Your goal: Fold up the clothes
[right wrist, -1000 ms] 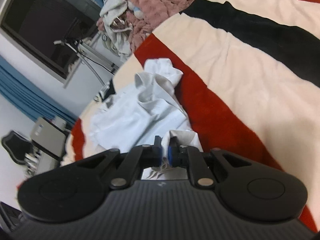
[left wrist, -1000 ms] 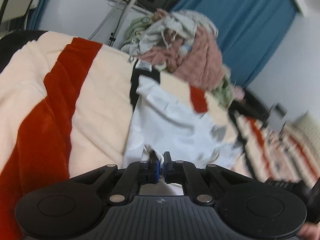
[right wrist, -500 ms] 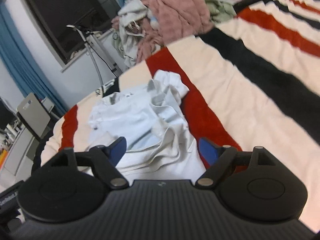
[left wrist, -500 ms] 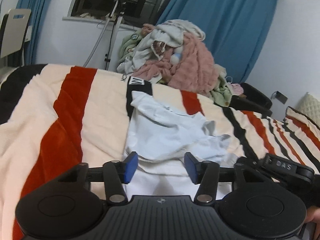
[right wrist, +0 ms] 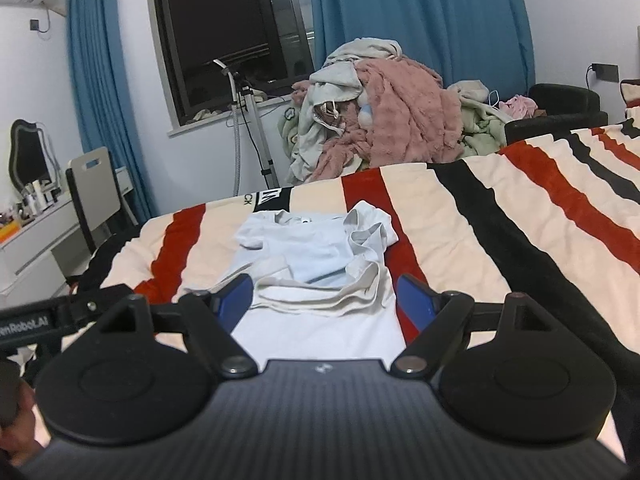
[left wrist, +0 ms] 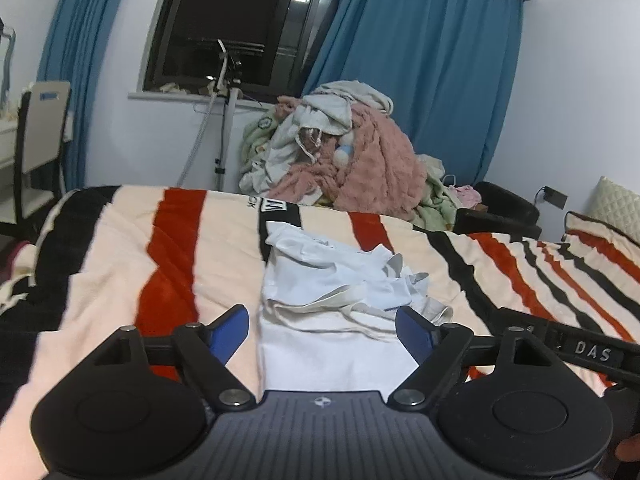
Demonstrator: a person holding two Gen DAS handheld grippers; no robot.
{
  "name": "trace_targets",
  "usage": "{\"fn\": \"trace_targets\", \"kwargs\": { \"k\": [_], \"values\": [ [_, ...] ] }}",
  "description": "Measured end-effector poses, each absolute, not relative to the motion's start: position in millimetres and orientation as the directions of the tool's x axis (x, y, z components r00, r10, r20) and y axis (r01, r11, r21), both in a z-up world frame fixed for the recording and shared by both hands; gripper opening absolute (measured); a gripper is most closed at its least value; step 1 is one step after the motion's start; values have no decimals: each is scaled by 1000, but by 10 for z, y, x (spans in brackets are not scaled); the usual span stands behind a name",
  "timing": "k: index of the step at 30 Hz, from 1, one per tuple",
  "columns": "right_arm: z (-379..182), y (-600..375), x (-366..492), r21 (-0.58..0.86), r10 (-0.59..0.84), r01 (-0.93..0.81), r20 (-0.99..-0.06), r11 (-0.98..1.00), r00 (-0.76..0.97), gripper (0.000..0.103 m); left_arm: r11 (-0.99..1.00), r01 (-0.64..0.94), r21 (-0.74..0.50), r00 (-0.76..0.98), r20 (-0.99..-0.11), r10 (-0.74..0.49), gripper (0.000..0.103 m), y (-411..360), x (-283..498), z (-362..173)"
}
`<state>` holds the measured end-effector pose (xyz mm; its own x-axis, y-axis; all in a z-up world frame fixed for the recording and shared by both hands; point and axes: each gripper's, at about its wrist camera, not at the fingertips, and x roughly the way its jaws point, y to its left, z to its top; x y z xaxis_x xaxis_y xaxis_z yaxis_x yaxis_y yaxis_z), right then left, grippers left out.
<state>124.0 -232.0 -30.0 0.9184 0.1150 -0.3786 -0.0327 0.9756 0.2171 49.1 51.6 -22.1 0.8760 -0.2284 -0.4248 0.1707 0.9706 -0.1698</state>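
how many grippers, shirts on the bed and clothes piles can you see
grippers: 2, left gripper and right gripper, both open and empty
shirts on the bed: 1, white shirt, partly folded on the striped blanket
clothes piles: 1, pile of clothes behind the bed
total: 4

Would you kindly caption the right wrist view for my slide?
Open right tongs hover above a partly folded white T-shirt on a striped blanket.

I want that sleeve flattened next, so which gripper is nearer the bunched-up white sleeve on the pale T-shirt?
Right, probably. The right gripper faces the bunched white sleeve almost head-on; the left gripper sits off to its left, both open and short of it.
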Motion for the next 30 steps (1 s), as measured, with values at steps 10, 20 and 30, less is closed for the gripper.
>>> {"fn": "trace_targets", "kwargs": {
  "k": [10, 20, 30],
  "values": [
    [-243, -2254, 965, 177, 98, -40, -333, 983, 938, 81, 982, 144, -123, 889, -421, -183, 91, 540, 160, -176],
    [-300, -2211, 1089, 184, 100, -34, -363, 982, 926, 81, 967, 150, -204, 843, -486, -233, 91, 606, 281, -312],
    [-816, -2768, 1335, 587, 273, 161, -581, 794, 767, 81, 702, -33, -711, 600, -576, -555, 91, 1074, 590, -941]
  ]
}}
